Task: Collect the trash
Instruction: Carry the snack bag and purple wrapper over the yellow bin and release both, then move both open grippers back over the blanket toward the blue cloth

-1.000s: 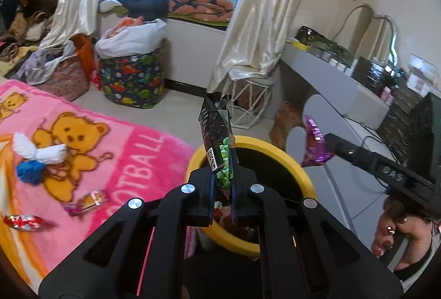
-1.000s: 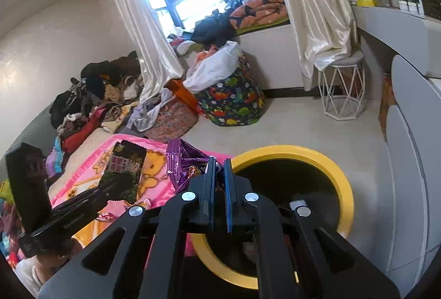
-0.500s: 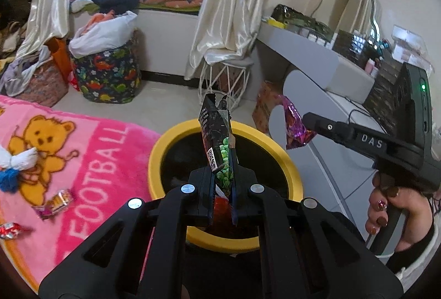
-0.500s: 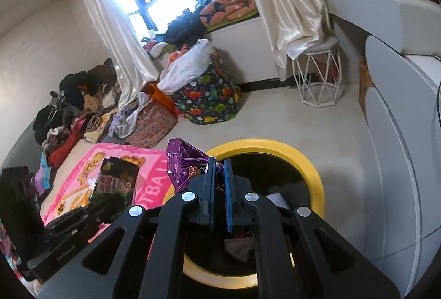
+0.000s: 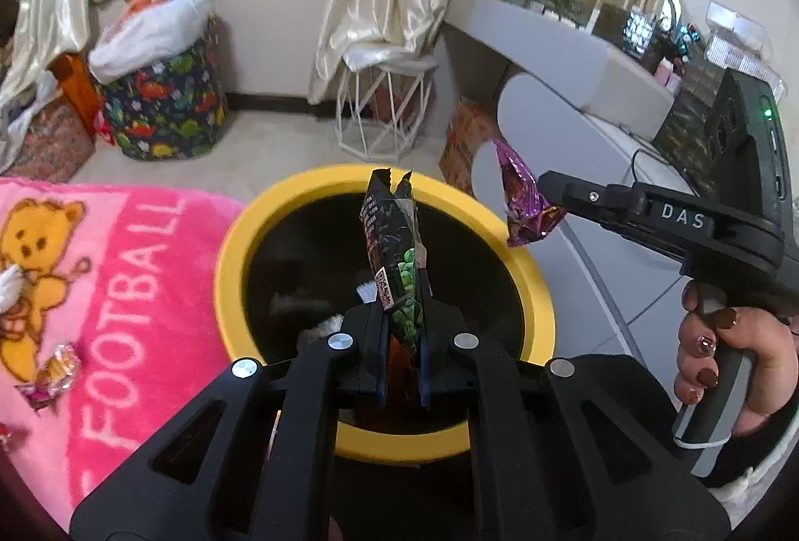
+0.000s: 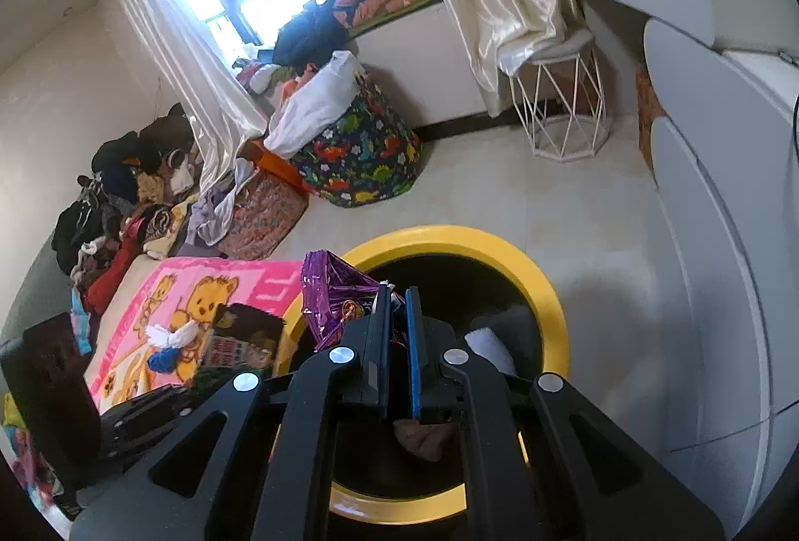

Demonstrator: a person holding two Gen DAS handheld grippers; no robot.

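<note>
A: Grippers first. Left gripper (image 5: 403,341) pitched down over the yellow bin (image 5: 542,306), jaws closed tight on a dark snack packet (image 5: 394,241) with green print. Packet stands upright between the pads, its torn top above the bin's far rim.

B: Right side?

A: Right gripper (image 6: 397,341) also tilted down at the bin (image 6: 549,291); jaws pinched on a purple foil wrapper (image 6: 334,296), which bulges out to the left of the pads. From the left wrist view the wrapper (image 5: 524,201) hangs at the jaw tips above the bin's right rim. The person's right hand (image 5: 724,361) wraps the handle — fingers curled around it, wrist cut off by the picture edge.

B: Anything left to collect?

A: One small shiny wrapper (image 5: 50,371) on the pink bear blanket (image 5: 125,271), left of the bin. Another scrap at the far left edge is cropped — cannot identify it.

B: Bin contents?

A: Dark inside. Something white (image 6: 492,346) and a brownish lump (image 6: 424,436) show; the rest is hidden behind the gripper bodies. How much of the purple wrapper sits between the pads I cannot tell.
</note>
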